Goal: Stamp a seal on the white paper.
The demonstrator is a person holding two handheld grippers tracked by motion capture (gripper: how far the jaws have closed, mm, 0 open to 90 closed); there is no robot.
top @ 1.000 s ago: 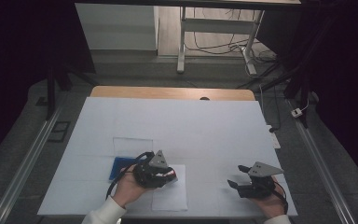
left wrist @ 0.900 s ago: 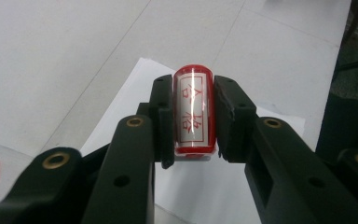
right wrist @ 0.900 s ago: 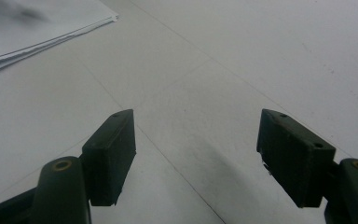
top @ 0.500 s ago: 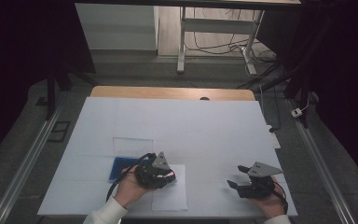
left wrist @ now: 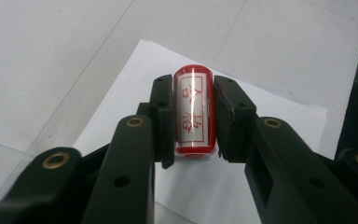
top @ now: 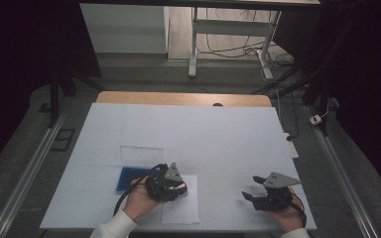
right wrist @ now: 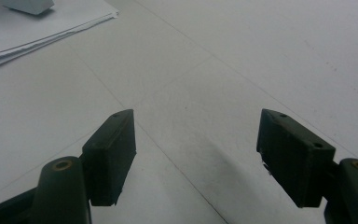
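A red stamp (left wrist: pixel 193 112) with a white label bearing red characters is clamped between the jaws of my left gripper (left wrist: pixel 193 84). The gripper hangs just over a white sheet of paper (left wrist: pixel 261 121). In the high view the left gripper (top: pixel 181 185) sits at the near left of the table, above the sheet (top: pixel 181 210). My right gripper (top: pixel 252 187) rests at the near right, and in the right gripper view its jaws (right wrist: pixel 196 116) stand wide apart with only bare tabletop between them.
A blue pad (top: pixel 128 178) lies just left of the left hand, with a clear lid (top: pixel 140 154) behind it. The white table cover (top: pixel 188 134) stretches far ahead. A stack of paper (right wrist: pixel 42 23) with a small pale block (right wrist: pixel 28 4) on it shows at the upper left of the right gripper view.
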